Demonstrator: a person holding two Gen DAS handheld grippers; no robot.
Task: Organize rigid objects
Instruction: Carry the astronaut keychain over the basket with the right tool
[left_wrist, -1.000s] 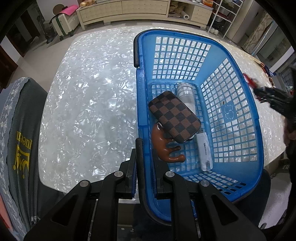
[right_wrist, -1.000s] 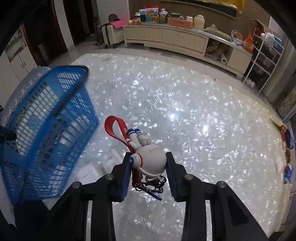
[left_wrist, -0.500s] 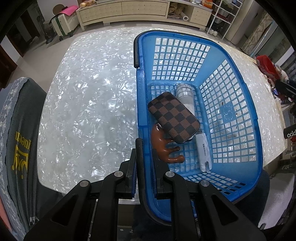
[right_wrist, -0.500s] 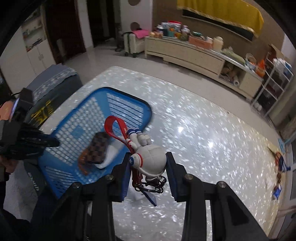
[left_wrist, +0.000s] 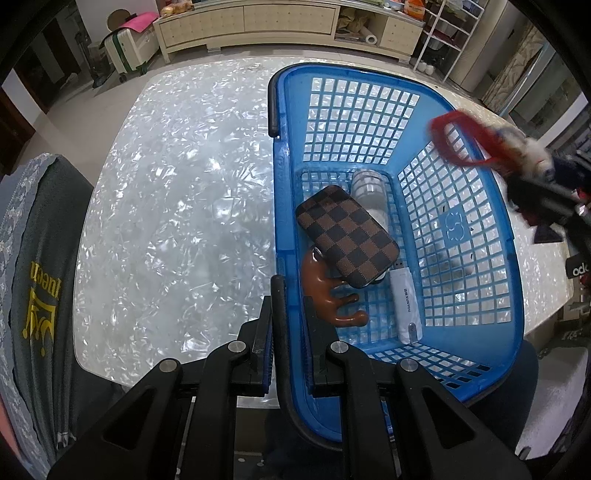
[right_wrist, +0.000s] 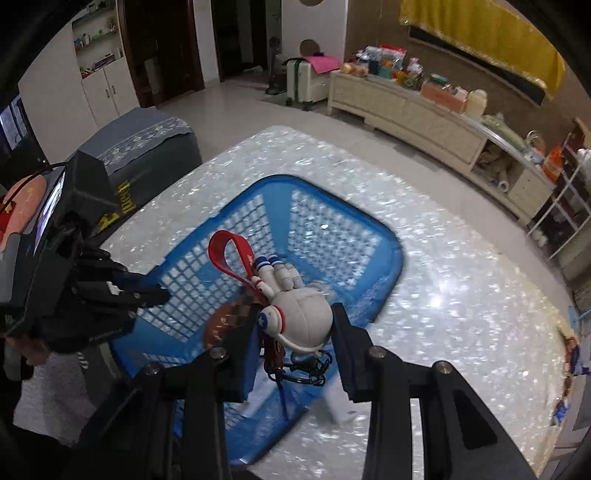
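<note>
Swinging in from the open desk, the white glove keychain (right_wrist: 301, 317) now hangs over the blue basket (right_wrist: 332, 236), where a second ago it sat off to the side. Right tool (right_wrist: 295, 339) clamps it between both pads, red strap (right_wrist: 225, 254) looping up, key rings dangling below. Left tool (left_wrist: 290, 325) is closed on the basket's black handle (left_wrist: 279, 332) and hasn't budged. Inside the basket: a checkered case (left_wrist: 347, 236) lying over a brown hook-shaped piece (left_wrist: 328, 299), a clear bottle (left_wrist: 367, 192) and a white stick (left_wrist: 406, 306). Basket sits on the pearly desk (left_wrist: 177, 206).
</note>
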